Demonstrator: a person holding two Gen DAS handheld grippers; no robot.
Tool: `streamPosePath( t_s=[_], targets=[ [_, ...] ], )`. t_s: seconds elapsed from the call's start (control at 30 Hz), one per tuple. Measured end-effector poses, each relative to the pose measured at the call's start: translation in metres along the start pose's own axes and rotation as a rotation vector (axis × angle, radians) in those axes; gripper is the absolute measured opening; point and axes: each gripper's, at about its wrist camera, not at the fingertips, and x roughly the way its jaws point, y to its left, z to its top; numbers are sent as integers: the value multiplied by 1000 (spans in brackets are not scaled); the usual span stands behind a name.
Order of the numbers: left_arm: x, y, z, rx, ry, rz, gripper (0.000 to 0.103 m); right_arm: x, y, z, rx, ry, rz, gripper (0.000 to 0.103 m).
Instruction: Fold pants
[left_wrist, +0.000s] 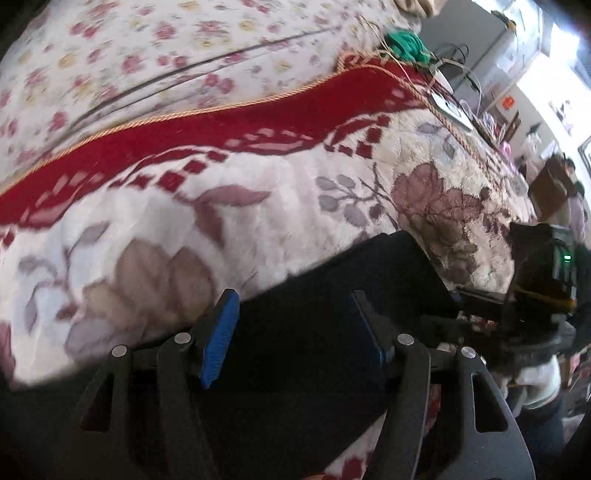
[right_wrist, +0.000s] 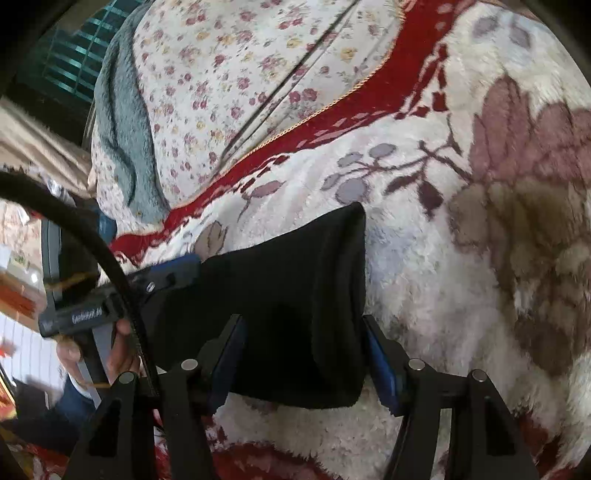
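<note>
The black pants (left_wrist: 332, 295) lie folded into a compact bundle on a fluffy white blanket with a floral pattern (left_wrist: 184, 221). My left gripper (left_wrist: 295, 332) is open, its blue-padded fingers (left_wrist: 218, 339) standing on either side of the bundle. In the right wrist view the pants (right_wrist: 295, 288) show as a dark folded rectangle. My right gripper (right_wrist: 306, 354) is open too, with its fingers (right_wrist: 384, 365) astride the bundle's near end. The left gripper (right_wrist: 162, 277) shows at the bundle's left side, held by a hand.
The blanket has a red band with gold cord (left_wrist: 221, 122). Beyond it lies a flowered sheet (left_wrist: 147, 55). A green item (left_wrist: 406, 44) and a white device (left_wrist: 450, 107) sit at the bed's far edge. A grey fleece (right_wrist: 122, 129) lies at the far left.
</note>
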Motion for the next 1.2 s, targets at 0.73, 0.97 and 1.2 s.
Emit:
streamPosePath(
  t_s=[0.73,0.97,1.2],
  targets=[
    [59,-34,15,336,144,-104,87,-2,-10,-11,-100,65,57,65],
    [66,-50,10,429,151,-75,98,0,-12,-9,-92,70,71,66],
    [64,-47,9,453,144,-98,97,1,-15,-9,-83,71,88,65]
  ],
)
